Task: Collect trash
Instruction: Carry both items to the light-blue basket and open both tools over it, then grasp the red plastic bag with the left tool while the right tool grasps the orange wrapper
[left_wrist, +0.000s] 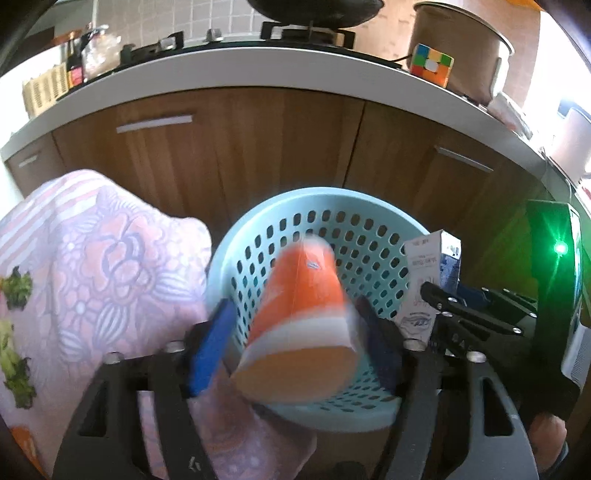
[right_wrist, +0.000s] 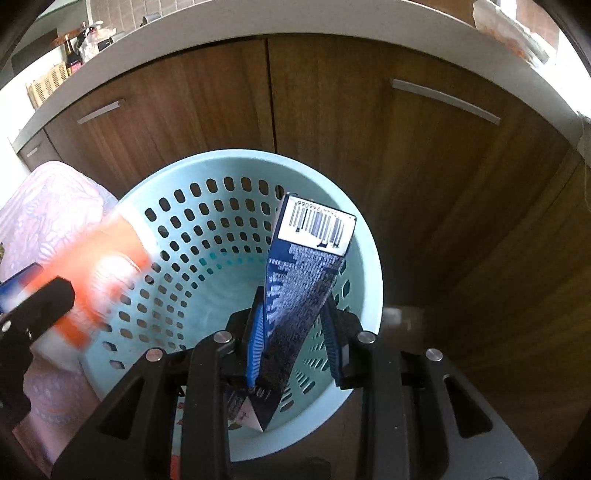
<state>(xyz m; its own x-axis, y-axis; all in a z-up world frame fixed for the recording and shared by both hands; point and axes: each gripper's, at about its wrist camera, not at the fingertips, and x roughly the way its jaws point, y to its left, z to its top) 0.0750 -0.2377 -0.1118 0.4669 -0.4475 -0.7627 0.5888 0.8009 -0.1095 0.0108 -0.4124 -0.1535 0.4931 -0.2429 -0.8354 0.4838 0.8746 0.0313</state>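
The orange-and-white paper cup (left_wrist: 303, 317) hangs blurred over the mouth of the pale blue perforated plastic basket (left_wrist: 332, 206), rim toward the camera, so that it can fall inside. The left hand-held gripper (left_wrist: 295, 343) has its blue pads spread wider than the cup, and I judge the cup released rather than held. Beside it, the right hand-held gripper (right_wrist: 295, 332) pinches the dark blue and white drink carton (right_wrist: 303, 280) above the same basket, barcode end pointing down into it, probably the next drop. The basket stands against wooden cabinet doors (right_wrist: 332, 110), next to a pink floral cloth (left_wrist: 96, 266).
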